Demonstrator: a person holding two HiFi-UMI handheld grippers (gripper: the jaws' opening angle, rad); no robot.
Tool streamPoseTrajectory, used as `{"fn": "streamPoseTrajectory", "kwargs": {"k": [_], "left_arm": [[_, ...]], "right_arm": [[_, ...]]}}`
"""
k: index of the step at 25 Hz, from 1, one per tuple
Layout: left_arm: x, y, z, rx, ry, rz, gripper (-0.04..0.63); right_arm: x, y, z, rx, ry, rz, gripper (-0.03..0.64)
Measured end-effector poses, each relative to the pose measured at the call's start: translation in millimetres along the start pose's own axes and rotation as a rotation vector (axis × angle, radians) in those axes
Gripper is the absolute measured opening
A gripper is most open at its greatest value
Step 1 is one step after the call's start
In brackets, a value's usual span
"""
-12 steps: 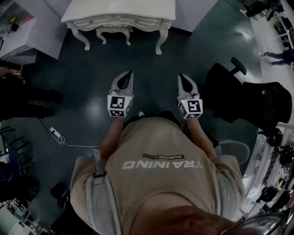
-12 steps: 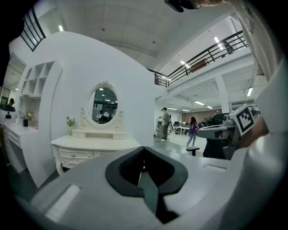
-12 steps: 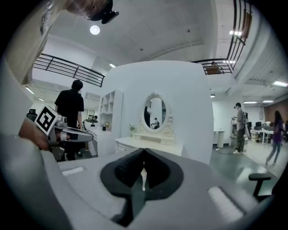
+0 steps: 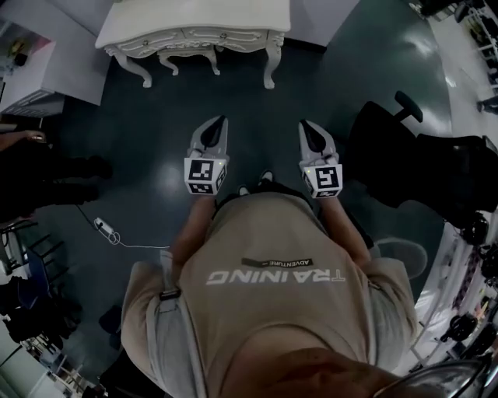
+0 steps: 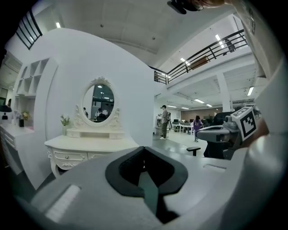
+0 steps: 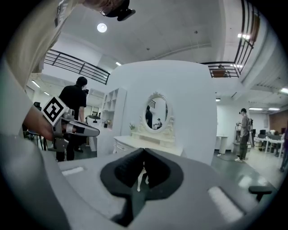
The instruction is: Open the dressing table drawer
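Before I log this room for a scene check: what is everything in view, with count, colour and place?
dressing table: one, white, ahead of the person
mirror: one, oval, white frame, on the table
chair: one, black, at the person's right
power strip: one, white, on the floor at left
bystander: one in black, left of the table; others far off
shirt: one, beige, on the person
left gripper, right gripper: two, grey, shut, empty, short of the table

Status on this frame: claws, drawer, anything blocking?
Left claw and right claw both shut, empty. White carved dressing table ahead, untouched, drawers closed. Black office chair off right, not blocking.
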State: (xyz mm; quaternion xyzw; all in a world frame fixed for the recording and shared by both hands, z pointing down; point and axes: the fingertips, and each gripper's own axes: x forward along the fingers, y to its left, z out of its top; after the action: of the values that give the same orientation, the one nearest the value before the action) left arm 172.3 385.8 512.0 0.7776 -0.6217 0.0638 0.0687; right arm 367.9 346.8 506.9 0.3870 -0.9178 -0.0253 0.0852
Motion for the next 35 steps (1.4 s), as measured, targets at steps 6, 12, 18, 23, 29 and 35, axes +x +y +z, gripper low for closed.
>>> {"fn": "streamPoseTrajectory", "kwargs": {"k": [6, 12, 18, 23, 29, 35], "left_arm": [[46.8, 1.7, 23.8, 0.076, 0.036, 0.024, 0.008], [102.6, -6.1, 17.5, 0.156, 0.071, 0.018, 0.008], [123.7, 18.5, 0.2, 0.08, 0.122, 0.033, 0.008], [149.4, 67.3, -21.9, 0.019, 0.156, 0.019, 0.008], [202.4, 130.6, 10.6, 0.031, 0.065, -0.031, 0.008], [240.5, 195.3, 29.6, 0.018, 0.049, -0.11, 0.008]], "right_arm": [[37.9, -43.6, -3.8, 0.052, -0.02, 0.041, 0.003], [81.1, -84.2, -49.0, 0.105, 0.009, 0.07, 0.003], [104.1, -92.4, -65.8, 0.173, 0.032, 0.063, 0.003], [148.4, -86.8, -69.4, 0.111, 0.078, 0.077, 0.003], [213.1, -96.0, -27.7, 0.056, 0.07, 0.041, 0.003], [289.6, -120.4, 1.1, 0.198, 0.045, -0.152, 0.003]]}}
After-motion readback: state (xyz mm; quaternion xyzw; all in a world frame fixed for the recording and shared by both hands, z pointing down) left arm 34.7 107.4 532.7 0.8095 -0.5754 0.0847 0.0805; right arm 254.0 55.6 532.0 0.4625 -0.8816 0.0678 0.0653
